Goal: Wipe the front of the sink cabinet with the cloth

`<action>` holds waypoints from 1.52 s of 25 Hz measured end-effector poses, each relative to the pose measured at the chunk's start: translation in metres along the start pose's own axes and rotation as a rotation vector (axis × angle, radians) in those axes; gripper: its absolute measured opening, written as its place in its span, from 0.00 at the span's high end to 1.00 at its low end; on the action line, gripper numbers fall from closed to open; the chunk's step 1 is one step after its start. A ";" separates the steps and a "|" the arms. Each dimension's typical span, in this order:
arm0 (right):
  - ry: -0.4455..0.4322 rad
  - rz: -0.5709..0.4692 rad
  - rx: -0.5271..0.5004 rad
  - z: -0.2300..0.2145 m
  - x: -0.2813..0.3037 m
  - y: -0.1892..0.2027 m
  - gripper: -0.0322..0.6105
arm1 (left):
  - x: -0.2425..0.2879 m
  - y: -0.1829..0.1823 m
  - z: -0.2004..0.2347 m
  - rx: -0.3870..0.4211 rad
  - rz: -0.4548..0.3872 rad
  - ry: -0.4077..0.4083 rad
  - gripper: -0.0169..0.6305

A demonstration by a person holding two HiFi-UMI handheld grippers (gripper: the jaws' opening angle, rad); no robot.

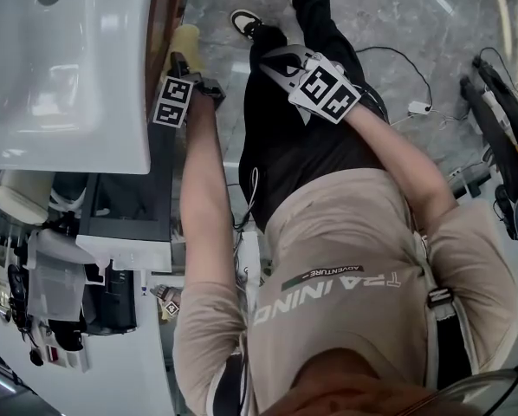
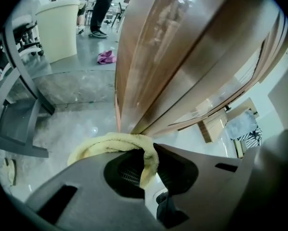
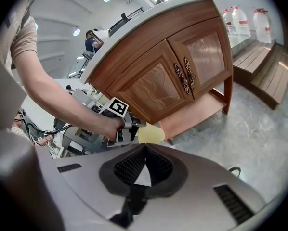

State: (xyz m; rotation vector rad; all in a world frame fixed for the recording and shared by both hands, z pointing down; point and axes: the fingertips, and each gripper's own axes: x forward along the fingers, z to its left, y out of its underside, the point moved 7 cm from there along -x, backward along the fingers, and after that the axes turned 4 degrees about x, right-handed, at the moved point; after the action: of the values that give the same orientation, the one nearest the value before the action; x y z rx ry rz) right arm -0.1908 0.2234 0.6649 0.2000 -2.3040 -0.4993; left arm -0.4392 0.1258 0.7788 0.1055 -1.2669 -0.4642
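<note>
We stand at the wooden sink cabinet, its white basin on top and two carved doors facing our right gripper's camera. Our left gripper is clenched on the yellow cloth, which bunches over the jaw tips just beside the cabinet's lower corner; we cannot tell whether it touches the wood. Our right gripper is held well apart from the cabinet, jaws together with nothing between them.

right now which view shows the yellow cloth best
The left gripper view: the cloth crosses its lower middle, pinched in the left gripper's fingers. The right gripper view shows only a small yellow end, and the head view shows a foreshortened strip.
</note>
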 end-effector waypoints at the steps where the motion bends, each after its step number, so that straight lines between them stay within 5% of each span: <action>1: 0.000 -0.002 0.002 -0.001 0.000 0.000 0.93 | 0.001 -0.001 0.000 -0.011 -0.006 -0.008 0.91; 10: 0.003 -0.017 0.016 -0.019 -0.021 -0.006 0.93 | 0.002 -0.010 -0.021 0.028 -0.024 -0.037 0.91; 31: 0.015 -0.042 0.072 -0.118 -0.090 -0.023 0.93 | 0.067 -0.056 -0.174 0.211 -0.071 0.047 0.91; 38: 0.034 -0.054 0.104 -0.148 -0.117 -0.028 0.93 | 0.082 -0.062 -0.212 0.228 -0.081 0.012 0.91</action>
State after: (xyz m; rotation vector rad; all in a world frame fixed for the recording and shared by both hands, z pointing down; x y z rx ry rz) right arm -0.0037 0.1883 0.6716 0.3200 -2.2978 -0.4005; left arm -0.2402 0.0008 0.7667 0.3528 -1.3035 -0.3869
